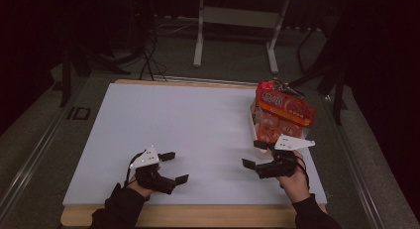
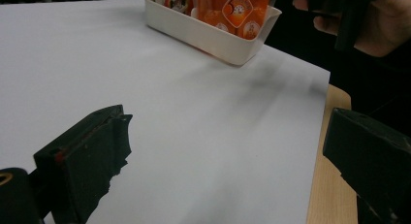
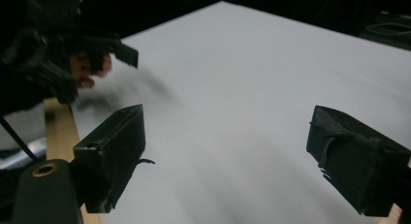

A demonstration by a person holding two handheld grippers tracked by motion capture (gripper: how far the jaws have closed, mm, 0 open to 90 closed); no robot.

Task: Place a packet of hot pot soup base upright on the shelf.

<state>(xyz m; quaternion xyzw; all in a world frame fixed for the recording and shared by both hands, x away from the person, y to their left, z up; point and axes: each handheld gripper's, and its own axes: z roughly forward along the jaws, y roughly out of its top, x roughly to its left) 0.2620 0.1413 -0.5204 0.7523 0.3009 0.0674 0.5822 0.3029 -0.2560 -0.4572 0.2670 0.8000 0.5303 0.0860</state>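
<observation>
White table (image 1: 198, 120), both grippers low, jaws apart, empty.

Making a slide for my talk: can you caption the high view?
Two hand-held grippers, left and right, open over a white table beside a tub of orange snack packs.

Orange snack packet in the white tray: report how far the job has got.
Done: nothing visible; the orange snack packet sits in the white tray at the table's far right. In hand: nothing; left gripper and right gripper are open over the sheet. Left: everything; the right gripper is nearest the tray.
</observation>
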